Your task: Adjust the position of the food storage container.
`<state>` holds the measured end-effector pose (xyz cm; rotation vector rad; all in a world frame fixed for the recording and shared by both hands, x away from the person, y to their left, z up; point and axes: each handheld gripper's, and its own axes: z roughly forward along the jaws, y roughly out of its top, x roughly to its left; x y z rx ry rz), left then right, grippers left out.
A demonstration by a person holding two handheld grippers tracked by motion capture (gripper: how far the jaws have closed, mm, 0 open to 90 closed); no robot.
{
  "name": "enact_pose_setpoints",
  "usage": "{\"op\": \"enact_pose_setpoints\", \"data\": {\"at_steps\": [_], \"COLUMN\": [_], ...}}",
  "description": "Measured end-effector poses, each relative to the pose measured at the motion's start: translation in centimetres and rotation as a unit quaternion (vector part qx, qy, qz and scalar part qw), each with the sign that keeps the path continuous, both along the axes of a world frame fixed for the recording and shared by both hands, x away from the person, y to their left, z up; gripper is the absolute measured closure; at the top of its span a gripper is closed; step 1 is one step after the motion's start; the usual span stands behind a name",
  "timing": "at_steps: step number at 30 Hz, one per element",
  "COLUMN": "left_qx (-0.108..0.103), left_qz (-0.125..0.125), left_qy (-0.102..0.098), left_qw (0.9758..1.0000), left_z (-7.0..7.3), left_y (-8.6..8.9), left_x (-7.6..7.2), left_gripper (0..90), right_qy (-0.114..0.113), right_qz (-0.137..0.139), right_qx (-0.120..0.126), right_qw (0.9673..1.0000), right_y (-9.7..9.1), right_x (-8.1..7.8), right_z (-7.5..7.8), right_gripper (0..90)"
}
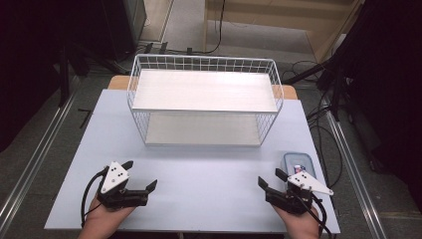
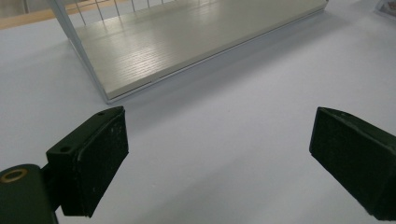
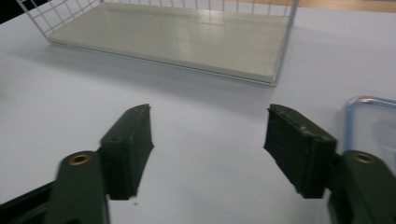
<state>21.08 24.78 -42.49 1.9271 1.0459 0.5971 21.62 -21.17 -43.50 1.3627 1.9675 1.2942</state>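
Observation:
A white wire rack (image 1: 204, 99) with two pale shelves stands at the back middle of the light blue table (image 1: 199, 169). My left gripper (image 1: 140, 175) rests near the front left, jaws wide open and bare. My right gripper (image 1: 271, 179) rests near the front right, also open with nothing between its jaws. In the left gripper view the rack's lower shelf (image 2: 177, 42) lies ahead beyond the open gripper (image 2: 219, 154). The right gripper view shows the same shelf (image 3: 187, 39) ahead of the open gripper (image 3: 210, 140). A clear lidded container (image 1: 297, 164) with a blue rim sits just beyond the right gripper.
The container's rim (image 3: 369, 116) is right beside the right jaw. Bare table surface stretches between the grippers and the rack. Cables and dark stands lie on the floor around the table; metal rails run along both sides.

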Motion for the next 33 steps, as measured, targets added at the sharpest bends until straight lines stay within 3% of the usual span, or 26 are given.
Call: {"op": "enact_pose_setpoints", "data": {"at_steps": [4,5,7,9,12,15,18,20,21,23,24,28,33], "left_qx": [-0.001,-0.001,0.000,0.001,0.001,0.001,-0.001,-0.003,-0.004,-0.005,-0.004,-0.007,-0.005], "left_qz": [0.001,0.002,0.002,0.002,0.003,0.004,0.004,0.002,0.000,-0.004,-0.003,-0.007,-0.008], "left_qy": [0.000,0.002,0.003,0.002,0.000,0.002,0.004,0.004,0.004,0.003,0.004,0.002,0.004], "left_qw": [1.0000,1.0000,1.0000,1.0000,1.0000,1.0000,1.0000,1.0000,1.0000,1.0000,1.0000,0.9999,0.9999], "left_z": [-0.1,-0.1,-0.1,-0.1,-0.1,-0.3,-0.3,-0.2,-0.2,-0.2,-0.2,-0.3,-0.4], "left_y": [0.1,0.1,0.2,0.2,0.2,0.2,0.2,0.0,0.0,-0.2,-0.3,-0.6,-0.9], "left_x": [0.1,0.1,0.1,0.1,0.1,0.3,0.4,0.5,0.5,0.6,0.6,0.7,0.7], "left_gripper": [4.9,4.9,4.9,4.8,4.9,4.8,4.6,3.4,3.4,3.2,3.2,3.2,3.4], "right_qy": [0.002,0.001,0.001,0.000,0.001,-0.001,-0.006,0.001,0.001,0.009,0.023,0.043,0.044], "right_qz": [-0.019,-0.035,-0.044,-0.075,-0.096,-0.133,-0.159,-0.187,-0.187,-0.207,-0.217,-0.215,-0.188], "right_qx": [0.001,-0.004,-0.007,-0.010,-0.010,-0.023,-0.057,-0.062,-0.062,-0.062,-0.060,-0.057,-0.064], "right_qw": [0.9998,0.9994,0.9990,0.9972,0.9954,0.9908,0.9855,0.9805,0.9805,0.9763,0.9739,0.9739,0.9791], "right_y": [-1.7,-2.8,-3.3,-5.2,-6.5,-8.3,-9.5,-11.1,-11.1,-12.3,-13.4,-14.2,-13.5], "right_x": [0.1,0.1,0.1,0.1,0.0,-0.2,-0.5,-0.8,-0.8,-1.0,-1.1,-1.0,-0.3], "right_z": [0.2,0.3,0.3,0.2,0.1,-0.2,-0.4,-1.0,-1.0,-1.6,-2.4,-3.6,-4.1], "right_gripper": [48.6,55.4,59.3,70.1,76.2,88.9,90.0,90.0,90.0,90.0,90.0,90.0,90.0]}}
